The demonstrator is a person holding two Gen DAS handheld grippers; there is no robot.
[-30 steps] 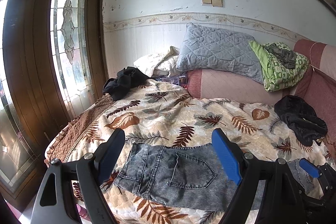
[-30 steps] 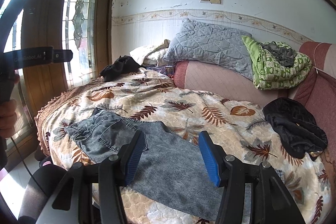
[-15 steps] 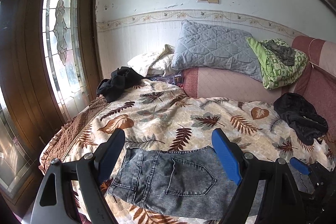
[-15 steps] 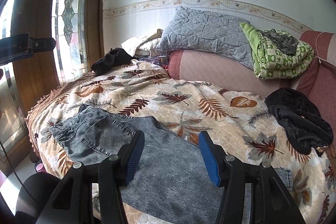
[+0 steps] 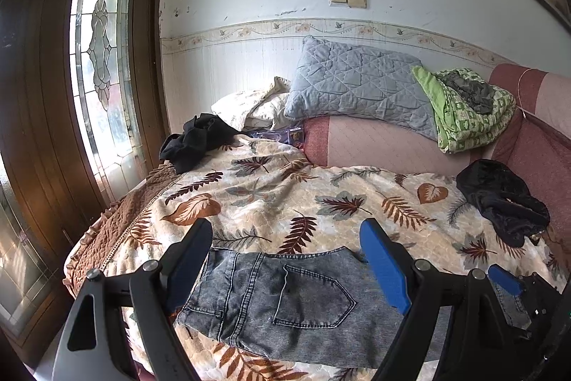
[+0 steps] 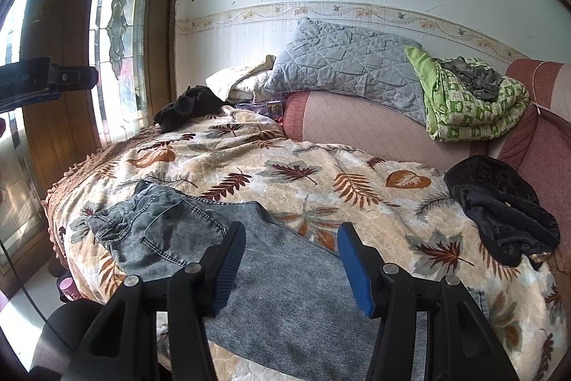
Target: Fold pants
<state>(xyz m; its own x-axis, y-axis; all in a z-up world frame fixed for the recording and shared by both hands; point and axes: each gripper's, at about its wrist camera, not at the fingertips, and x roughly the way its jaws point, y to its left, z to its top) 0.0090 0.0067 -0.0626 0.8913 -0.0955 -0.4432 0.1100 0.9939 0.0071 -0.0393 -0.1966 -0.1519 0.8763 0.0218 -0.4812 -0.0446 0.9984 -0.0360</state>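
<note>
Grey washed jeans [image 5: 285,295] lie flat on the leaf-patterned bedspread [image 5: 285,195], seat side up, with the waistband at the left and a back pocket showing. In the right wrist view the jeans [image 6: 167,231] run from the waistband at the left down a leg toward the lower right. My left gripper [image 5: 285,256] hovers above the seat with its jaws wide apart and nothing between them. Over the leg, my right gripper [image 6: 291,259] also stands open and holds nothing.
Black garments lie at the bed's far left [image 5: 200,138] and at the right [image 5: 499,199]. A grey pillow [image 5: 357,81] and a green blanket [image 5: 464,109] rest on the pink sofa back [image 5: 374,145]. A wooden door with leaded glass [image 5: 103,59] stands close on the left.
The right gripper has drifted a little sideways over the jeans leg. The jeans lie as before, and both pairs of jaws keep the same width.
</note>
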